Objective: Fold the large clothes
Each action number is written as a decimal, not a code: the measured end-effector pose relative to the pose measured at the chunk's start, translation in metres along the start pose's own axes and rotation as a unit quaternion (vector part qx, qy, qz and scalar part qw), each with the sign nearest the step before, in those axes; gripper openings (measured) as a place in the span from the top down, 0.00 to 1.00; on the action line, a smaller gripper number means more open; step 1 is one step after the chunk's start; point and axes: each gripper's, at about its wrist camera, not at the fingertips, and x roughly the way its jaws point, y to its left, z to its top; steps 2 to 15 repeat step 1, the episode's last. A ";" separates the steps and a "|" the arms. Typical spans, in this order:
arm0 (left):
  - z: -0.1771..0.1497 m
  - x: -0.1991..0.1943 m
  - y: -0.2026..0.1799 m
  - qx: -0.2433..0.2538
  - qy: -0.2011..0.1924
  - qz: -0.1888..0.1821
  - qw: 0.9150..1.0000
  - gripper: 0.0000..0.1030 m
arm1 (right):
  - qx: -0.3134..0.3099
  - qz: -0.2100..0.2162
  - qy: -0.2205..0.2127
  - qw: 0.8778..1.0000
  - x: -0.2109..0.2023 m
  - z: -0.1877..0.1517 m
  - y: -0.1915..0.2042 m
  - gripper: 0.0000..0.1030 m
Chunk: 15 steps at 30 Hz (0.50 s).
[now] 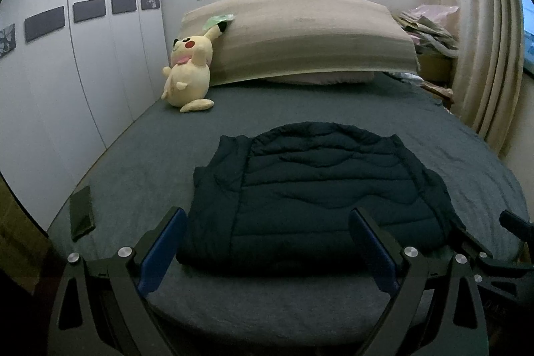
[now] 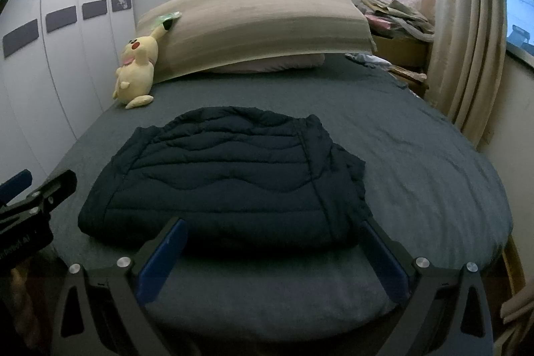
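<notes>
Left gripper (image 1: 267,242), lower centre of the left wrist view: jaws stood wide apart and held nothing, the blue-padded fingers (image 1: 163,252) framing the near hem of the jacket without touching it. Right gripper (image 2: 273,252), lower centre of the right wrist view: likewise spread wide and empty, its fingers (image 2: 163,259) level with the jacket's near edge. Each gripper also appeared at the side edge of the other's view.

The dark quilted jacket (image 1: 317,192) lay in the middle of the frame on the grey bed (image 1: 133,162), near its foot edge. It appeared already folded into a compact rectangle, sleeves tucked in along both sides; the dim light left it uncertain whether loose cloth at its right edge was a sleeve end or a lining fold.

Judgement on the step in hand: the fold looked largely complete. A good further fold would call for each gripper to close on one near corner, taking all layers together, and to carry the hem toward the collar at equal pace, so that the padded layers did not slip or bulge.

Count: two grippers; one jacket; one yellow plush toy (image 1: 190,72), left of centre, leaning on one long beige bolster (image 1: 300,39); one pink pillow (image 1: 320,77) beneath the bolster; one dark flat object, perhaps a phone (image 1: 81,212), at lower left; one pile of bags and cloth (image 1: 427,29) at upper right, beside the curtain (image 1: 484,39).
</notes>
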 end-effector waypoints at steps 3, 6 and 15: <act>0.000 0.000 0.000 0.000 0.001 -0.001 1.000 0.05 | 0.000 0.000 0.000 1.000 0.000 0.000 0.000 0.00; 0.000 0.000 0.000 0.000 0.001 -0.001 1.000 0.05 | 0.000 0.000 0.000 1.000 0.000 0.000 0.000 0.00; 0.000 0.000 0.000 0.000 0.001 -0.001 1.000 0.05 | 0.000 0.000 0.000 1.000 0.000 0.000 0.000 0.00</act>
